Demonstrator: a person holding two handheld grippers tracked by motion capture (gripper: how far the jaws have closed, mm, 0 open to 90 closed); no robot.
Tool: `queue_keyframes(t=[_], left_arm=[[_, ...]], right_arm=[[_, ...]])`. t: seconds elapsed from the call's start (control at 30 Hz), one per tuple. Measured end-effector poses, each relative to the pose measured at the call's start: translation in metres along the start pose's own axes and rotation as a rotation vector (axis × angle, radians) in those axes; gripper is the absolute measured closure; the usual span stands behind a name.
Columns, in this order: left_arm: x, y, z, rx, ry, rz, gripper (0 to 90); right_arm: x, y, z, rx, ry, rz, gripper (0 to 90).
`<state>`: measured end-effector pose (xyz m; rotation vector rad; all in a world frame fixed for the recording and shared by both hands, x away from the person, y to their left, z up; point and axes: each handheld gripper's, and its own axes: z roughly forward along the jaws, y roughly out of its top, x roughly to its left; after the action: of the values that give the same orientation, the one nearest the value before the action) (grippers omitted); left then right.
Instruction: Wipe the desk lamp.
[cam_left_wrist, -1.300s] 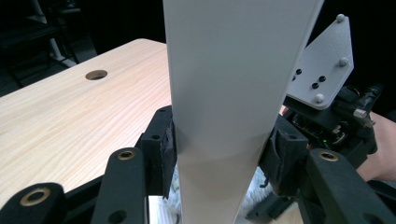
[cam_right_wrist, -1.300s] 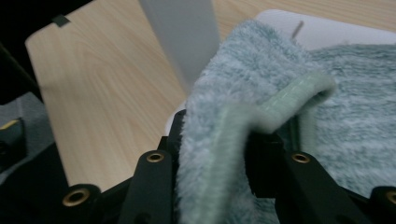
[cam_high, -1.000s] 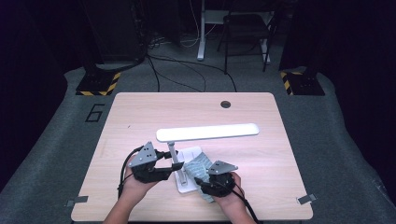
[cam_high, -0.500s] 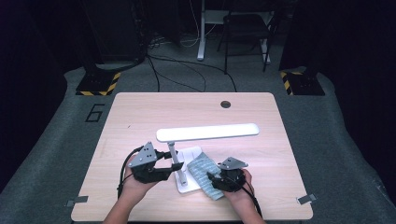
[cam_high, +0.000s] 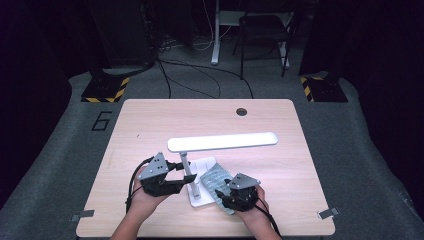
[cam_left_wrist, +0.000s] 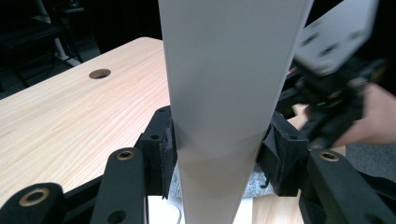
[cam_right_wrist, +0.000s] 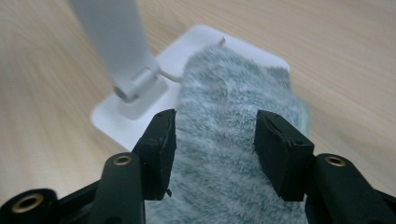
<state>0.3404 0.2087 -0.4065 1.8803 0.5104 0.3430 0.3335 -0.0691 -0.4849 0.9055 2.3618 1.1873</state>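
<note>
A fluffy grey-green cloth lies on the white desk lamp's flat base. The left hand-held gripper clamps the lamp's post; the right hand-held gripper, whose jaws have just been closing, straddles the cloth, and whether it grips cannot be told.

Dark lab, lone wooden table, floor cables, hazard-striped stand bases

The surface is viewed from above; the lamp is seen close-up by both gripper views, its base shared with the high view.

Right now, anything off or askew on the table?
Nothing damaged or spilled. The one oddity: the grey fluffy cloth lies half over the white lamp base, spilling onto the table. The left hand-held gripper clamps the lamp's upright; the lamp looks upright.
</note>
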Motion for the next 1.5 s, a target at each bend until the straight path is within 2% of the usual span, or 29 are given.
queue_keyframes(t=[0.1,0.13,0.2,0.27,0.4,0.63,0.67,0.7,0.73,0.83,0.93,1.03,1.07,1.13,1.2,1.27,1.37,1.47,1.5], left_arm=[[0.001,0.000,0.000,0.004,-0.012,0.000,51.5],[0.001,0.000,0.000,0.004,-0.013,0.000,51.5],[0.001,0.000,0.000,0.003,-0.013,-0.001,51.5],[0.001,0.000,0.000,0.004,-0.013,0.000,51.5],[0.000,0.000,0.000,-0.001,-0.005,0.001,51.4],[0.000,0.000,0.000,-0.002,-0.005,-0.002,51.6],[0.000,0.000,0.000,-0.002,-0.005,-0.002,51.6],[0.001,0.000,0.000,0.003,-0.008,-0.001,51.6],[0.001,0.000,0.000,0.003,-0.007,-0.001,51.6],[0.001,0.000,0.000,0.001,-0.004,-0.006,51.8],[0.001,0.000,0.000,0.000,-0.004,-0.007,52.2],[0.001,-0.001,0.000,-0.001,-0.004,-0.007,52.3],[0.001,-0.001,0.000,-0.004,-0.006,-0.008,52.3],[0.001,-0.001,-0.001,-0.002,-0.003,-0.006,52.3],[0.001,-0.001,-0.001,-0.002,-0.002,-0.004,52.2],[0.001,-0.001,-0.001,-0.004,-0.005,-0.004,52.1],[0.001,-0.001,0.000,-0.003,-0.007,-0.006,52.0],[0.001,-0.001,-0.001,0.008,-0.012,0.000,51.6],[0.001,-0.001,-0.001,0.005,-0.015,0.000,51.2]], right_arm=[[-0.010,-0.006,0.017,0.041,-0.008,0.037,42.9],[-0.013,-0.007,0.021,0.056,-0.004,0.032,41.9],[-0.011,-0.008,0.024,0.050,-0.016,0.030,40.0],[-0.012,-0.007,0.025,0.047,-0.037,-0.004,36.0],[-0.014,-0.007,0.028,0.054,-0.058,0.003,28.6],[-0.024,-0.008,0.035,0.068,0.011,0.057,29.1],[-0.024,-0.008,0.036,0.069,0.021,0.079,29.2],[-0.027,-0.008,0.037,0.068,0.033,0.073,29.5],[-0.028,-0.008,0.039,0.071,0.049,0.099,30.3],[-0.029,-0.007,0.041,0.081,0.078,0.131,33.8],[-0.031,-0.007,0.041,0.085,0.108,0.142,43.5],[-0.033,-0.008,0.040,0.082,0.123,0.146,52.2],[-0.033,-0.008,0.039,0.079,0.123,0.167,55.4],[-0.036,-0.009,0.037,0.077,0.130,0.171,64.2],[-0.038,-0.009,0.034,0.064,0.134,0.159,70.2],[-0.036,-0.007,0.028,0.049,0.119,0.136,77.0],[-0.022,0.000,0.014,-0.011,0.109,0.109,77.7],[-0.004,0.008,0.005,-0.026,0.124,0.050,77.7],[0.002,0.010,0.004,-0.020,0.136,0.048,77.7]])
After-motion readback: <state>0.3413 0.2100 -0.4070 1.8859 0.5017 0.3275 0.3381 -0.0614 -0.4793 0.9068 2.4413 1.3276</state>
